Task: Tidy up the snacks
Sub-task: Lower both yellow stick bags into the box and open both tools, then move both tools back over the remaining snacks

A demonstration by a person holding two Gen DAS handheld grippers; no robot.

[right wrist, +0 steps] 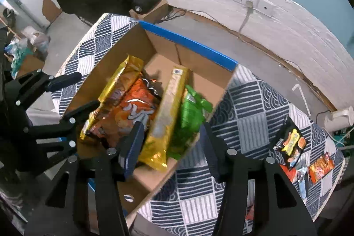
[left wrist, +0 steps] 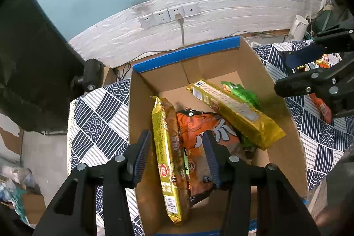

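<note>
A cardboard box (left wrist: 276, 90) with a blue taped rim stands on the patterned table; it also shows in the right wrist view (right wrist: 124, 45). Inside lie two gold packets (left wrist: 170, 160) (left wrist: 239, 112), an orange bag (left wrist: 205, 129) and a green bag (left wrist: 243, 92). My left gripper (left wrist: 177, 147) is open above the left gold packet and the orange bag, holding nothing. My right gripper (right wrist: 170, 136) is open and empty above the box's near right side, over the gold packet (right wrist: 166, 112) and green bag (right wrist: 190, 112). The left gripper (right wrist: 73, 92) shows at the box's left.
Several small snack packets (right wrist: 292, 145) (right wrist: 320, 167) lie on the blue and white patterned tablecloth (right wrist: 254, 116) right of the box. A white kettle (right wrist: 338, 118) stands at the far right edge. A wall with sockets (left wrist: 168, 14) is behind. A dark panel (left wrist: 33, 59) stands at the left.
</note>
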